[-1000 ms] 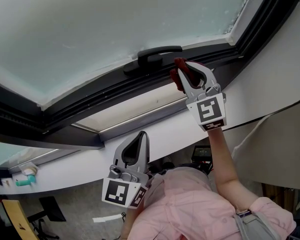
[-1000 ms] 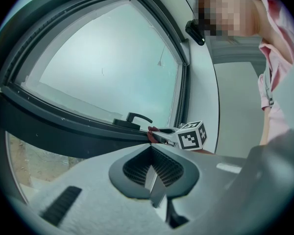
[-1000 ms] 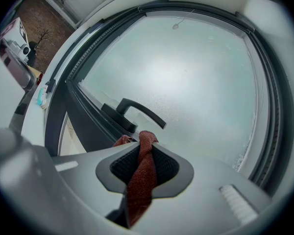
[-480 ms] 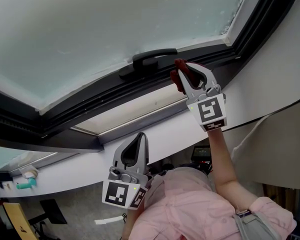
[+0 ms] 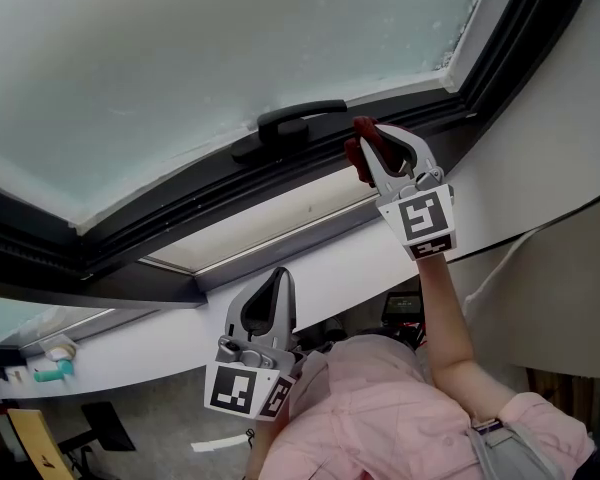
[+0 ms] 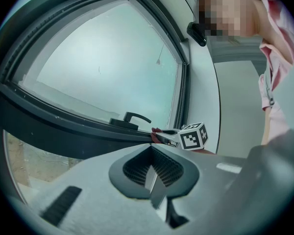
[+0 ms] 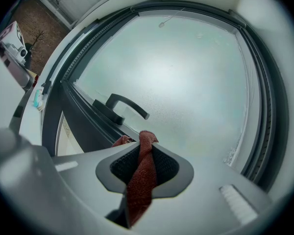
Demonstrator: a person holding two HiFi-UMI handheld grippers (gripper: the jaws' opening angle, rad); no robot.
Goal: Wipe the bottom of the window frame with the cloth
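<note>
Right gripper pinches the red cloth, largely hidden between jaws.

White ledge — a teal item (small) lies on it.

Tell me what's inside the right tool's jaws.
A red cloth is pinched in the right tool, its tip poking out toward the window handle. The part clamped deeper in is covered by the tool.

An indoor room: dark window frame, frosted pane, white sill.
</note>
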